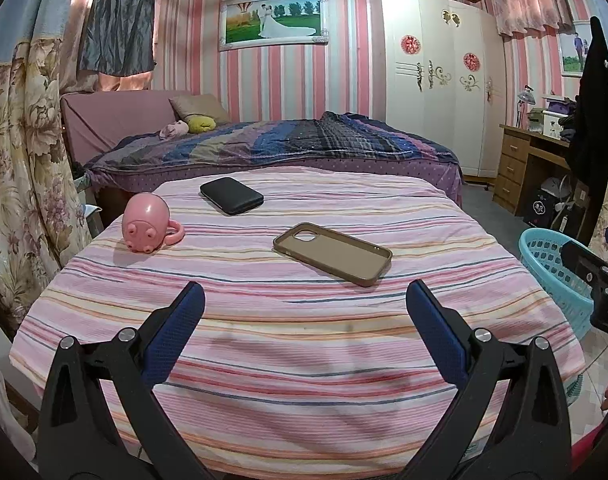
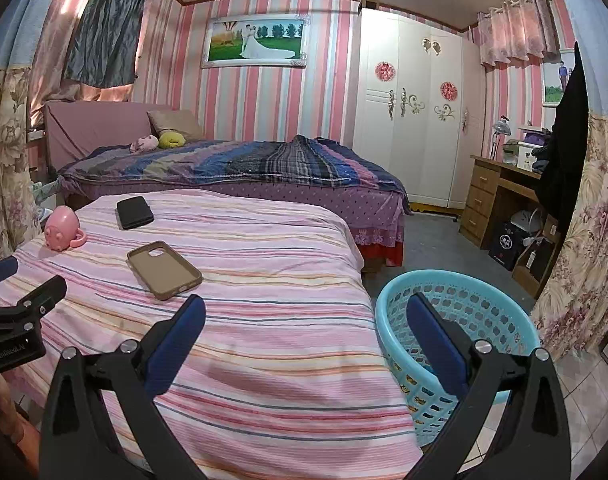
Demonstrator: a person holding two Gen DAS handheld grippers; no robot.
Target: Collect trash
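- My left gripper (image 1: 304, 300) hangs over the striped cloth (image 1: 288, 344), fingers spread wide, nothing between them.
- Just ahead of it and slightly right lies a brown phone case (image 1: 332, 253); farther ahead, a black wallet (image 1: 231, 195); ahead-left, a pink pig cup (image 1: 146, 223) on its side.
- My right gripper (image 2: 305, 312) is likewise spread and empty, its right finger over the blue basket (image 2: 499, 312).
- I see coloured bits in the basket's bottom, too small to identify.

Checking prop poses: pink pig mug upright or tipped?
Tipped: pink pig mug lies on its side on the striped bedspread, its face toward the camera, handle at the right.
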